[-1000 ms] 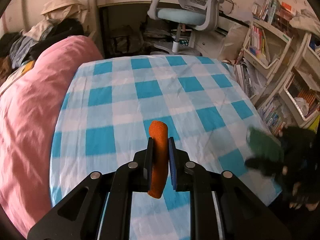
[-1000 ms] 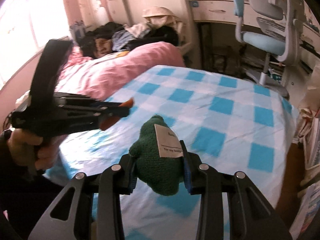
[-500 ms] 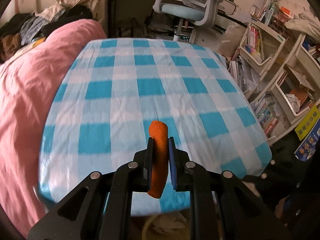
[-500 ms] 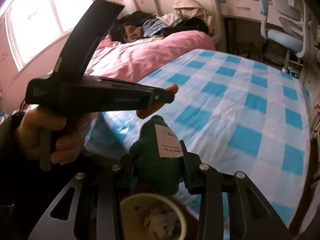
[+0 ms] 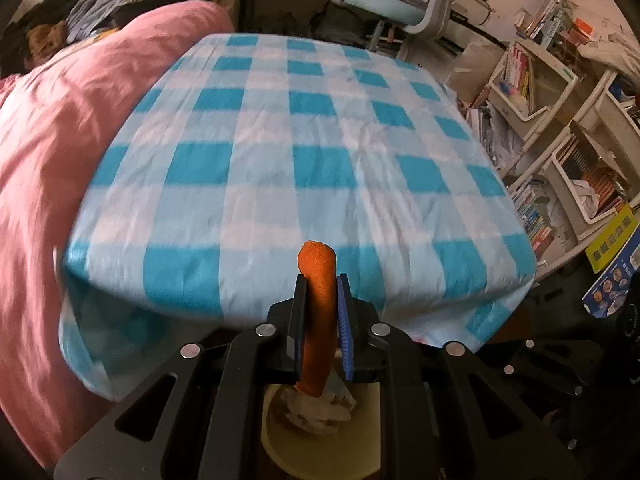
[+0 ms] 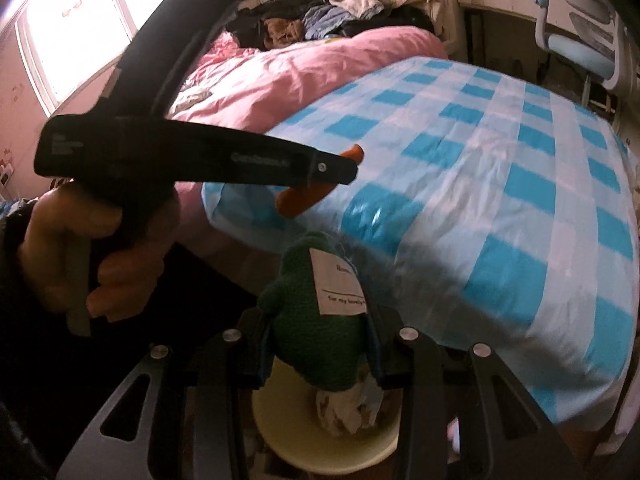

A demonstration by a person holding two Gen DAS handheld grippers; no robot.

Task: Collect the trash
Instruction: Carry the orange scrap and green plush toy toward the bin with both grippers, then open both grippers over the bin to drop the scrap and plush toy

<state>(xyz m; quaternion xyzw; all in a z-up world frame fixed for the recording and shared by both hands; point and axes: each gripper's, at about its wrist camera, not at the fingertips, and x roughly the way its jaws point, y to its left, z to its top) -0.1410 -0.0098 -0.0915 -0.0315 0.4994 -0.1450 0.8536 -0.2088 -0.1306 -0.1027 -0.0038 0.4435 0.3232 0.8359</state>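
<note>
Left gripper [image 5: 322, 328] pinching soft orange foam stick [image 5: 318, 300]; right gripper [image 6: 320, 344] squeezing squashy green plush toy [image 6: 316, 332]. Both light, held mid-body, above pale yellow bin [image 6: 288, 436].

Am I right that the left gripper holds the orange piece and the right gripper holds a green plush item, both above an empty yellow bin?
Not quite: the yellow bin is not empty. The right wrist view shows crumpled paper already inside it. The rest holds: the left gripper is shut on the orange piece and the right gripper on the green plush item, both above the bin.
</note>
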